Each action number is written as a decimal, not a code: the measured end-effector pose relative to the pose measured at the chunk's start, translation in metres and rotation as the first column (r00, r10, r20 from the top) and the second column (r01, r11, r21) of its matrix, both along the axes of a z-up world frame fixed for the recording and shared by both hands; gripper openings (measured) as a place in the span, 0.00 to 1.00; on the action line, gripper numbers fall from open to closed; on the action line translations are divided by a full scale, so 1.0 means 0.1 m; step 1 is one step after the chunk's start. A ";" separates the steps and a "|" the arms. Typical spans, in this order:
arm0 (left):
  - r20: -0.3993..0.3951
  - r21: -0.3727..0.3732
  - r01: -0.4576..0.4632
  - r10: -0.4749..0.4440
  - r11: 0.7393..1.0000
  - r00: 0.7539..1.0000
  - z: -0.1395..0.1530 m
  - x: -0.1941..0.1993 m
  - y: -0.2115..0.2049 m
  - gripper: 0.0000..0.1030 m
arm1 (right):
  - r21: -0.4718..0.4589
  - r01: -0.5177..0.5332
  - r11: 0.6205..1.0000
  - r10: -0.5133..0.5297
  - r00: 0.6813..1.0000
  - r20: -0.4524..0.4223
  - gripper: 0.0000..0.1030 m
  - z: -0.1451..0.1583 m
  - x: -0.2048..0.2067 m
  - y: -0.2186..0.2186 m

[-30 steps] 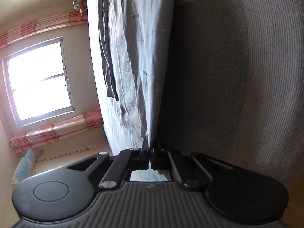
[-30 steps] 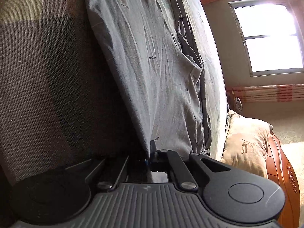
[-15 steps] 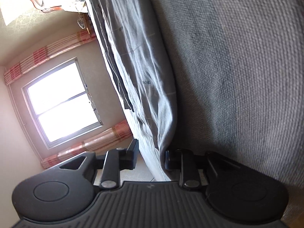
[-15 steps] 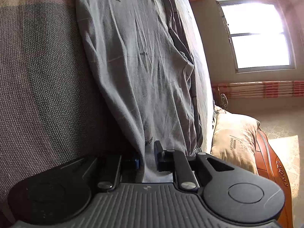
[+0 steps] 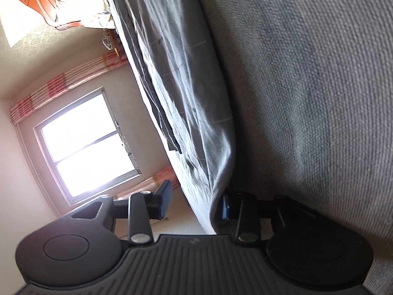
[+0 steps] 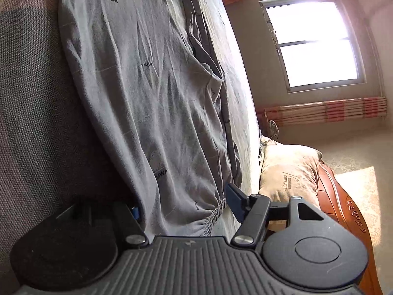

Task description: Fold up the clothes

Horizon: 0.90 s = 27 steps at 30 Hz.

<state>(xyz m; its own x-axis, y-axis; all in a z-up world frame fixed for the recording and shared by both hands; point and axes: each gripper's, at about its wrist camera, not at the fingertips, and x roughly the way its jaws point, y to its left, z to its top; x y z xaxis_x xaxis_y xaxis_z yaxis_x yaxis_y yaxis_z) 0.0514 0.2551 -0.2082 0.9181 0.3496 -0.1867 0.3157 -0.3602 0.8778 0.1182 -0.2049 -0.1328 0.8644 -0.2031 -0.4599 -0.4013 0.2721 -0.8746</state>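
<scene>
Sunlight from the window (image 6: 312, 44) falls across the bed (image 5: 319, 98), whose coarse grey cover fills most of both wrist views. A second ago you had both tongs pinched shut on the edge of the grey garment (image 6: 152, 93); now both have let go and their jaws are opening.

Your left tongs (image 5: 194, 202) stand partly apart. The garment's folded edge hangs down into the gap, close against the right-hand finger (image 5: 224, 206), while the left-hand finger is well clear of it, so nothing is gripped (the cloth in this view (image 5: 191, 103) is streaked with glare and its lower hem is hard to read).

Your right tongs (image 6: 184, 209) are spread wider. The gathered hem of the garment lies between the two fingers, just beside the left one and apart from the right finger (image 6: 235, 204); the pads do not press on it.

The garment lies flat on the bed cover, running away from both tongs toward the far side, with small printed lettering scattered over it. Past its right edge in the right wrist view, a beige pillow (image 6: 289, 169) leans against the wooden headboard (image 6: 343, 196), near the right tongs. Striped curtains (image 6: 331, 113) frame the window.
</scene>
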 end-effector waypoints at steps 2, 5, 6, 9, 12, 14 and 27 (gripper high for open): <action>-0.022 0.011 -0.007 0.007 1.000 1.000 0.05 0.03 0.00 0.56 | -0.009 -0.004 1.000 0.004 1.000 -0.010 0.69 0.00 -0.02 -0.01; -0.030 -0.010 -0.021 0.021 1.000 0.999 0.10 0.12 0.04 0.71 | -0.061 -0.034 0.998 0.033 0.999 -0.009 0.69 -0.03 -0.13 0.02; -0.034 -0.024 -0.032 0.032 0.999 0.999 0.10 0.13 0.05 0.71 | -0.067 -0.039 0.997 0.039 0.999 0.001 0.69 -0.05 -0.13 0.02; -0.044 -0.013 -0.020 0.019 1.000 0.999 0.11 0.19 0.07 0.70 | -0.076 -0.049 0.996 0.052 0.998 0.035 0.69 -0.09 -0.10 0.06; -0.092 -0.004 -0.018 0.017 1.000 0.996 0.09 0.13 0.10 0.56 | -0.098 -0.064 0.993 0.068 0.997 0.044 0.67 -0.12 -0.08 0.12; -0.146 0.010 -0.012 0.013 1.000 0.989 0.03 0.07 0.16 0.19 | -0.106 -0.082 0.991 0.085 0.996 0.029 0.63 -0.13 -0.10 0.12; -0.171 -0.029 -0.071 0.065 0.997 0.983 -0.03 -0.20 0.36 0.00 | -0.089 -0.172 0.981 0.160 0.979 -0.124 0.08 -0.27 -0.15 0.08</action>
